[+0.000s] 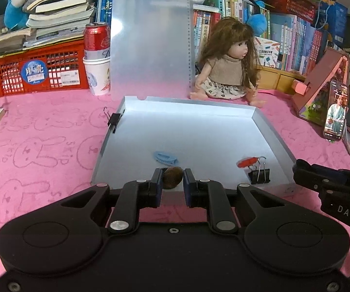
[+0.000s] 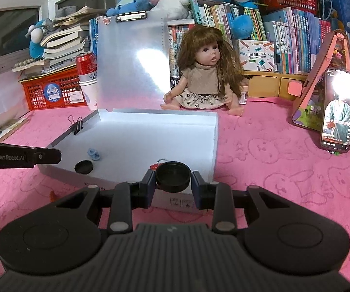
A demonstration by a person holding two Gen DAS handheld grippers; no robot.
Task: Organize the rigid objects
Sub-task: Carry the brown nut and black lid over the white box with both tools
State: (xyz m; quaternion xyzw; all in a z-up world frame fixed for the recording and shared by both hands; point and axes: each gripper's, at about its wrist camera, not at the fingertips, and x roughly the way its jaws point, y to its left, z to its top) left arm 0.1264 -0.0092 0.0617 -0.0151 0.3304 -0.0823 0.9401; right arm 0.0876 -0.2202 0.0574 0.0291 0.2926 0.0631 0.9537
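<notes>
You're over a pink bunny-print cloth (image 1: 41, 126); books, plush toys and a doll (image 2: 202, 73) crowd the 12 o'clock side. The open white box (image 1: 187, 131) sits centre w/ its lid up. Your left gripper (image 1: 172, 180) is closed on a brown round object (image 1: 173, 177), hard to identify, at the box's near edge. Your right gripper (image 2: 173, 178) clamps a black round cap (image 2: 173, 175). In the box: blue clip (image 1: 165, 158), red item (image 1: 246, 161), binder clip (image 1: 260, 174). Phone (image 2: 337, 109) stands at 2 o'clock, w/ open cloth between it and the box.

"DAS" on right gripper (image 1: 330, 185) | "GenRobot.AI" on left gripper (image 2: 20, 157) | "POCKET LABEL PRINTER" on box (image 2: 256, 54)
</notes>
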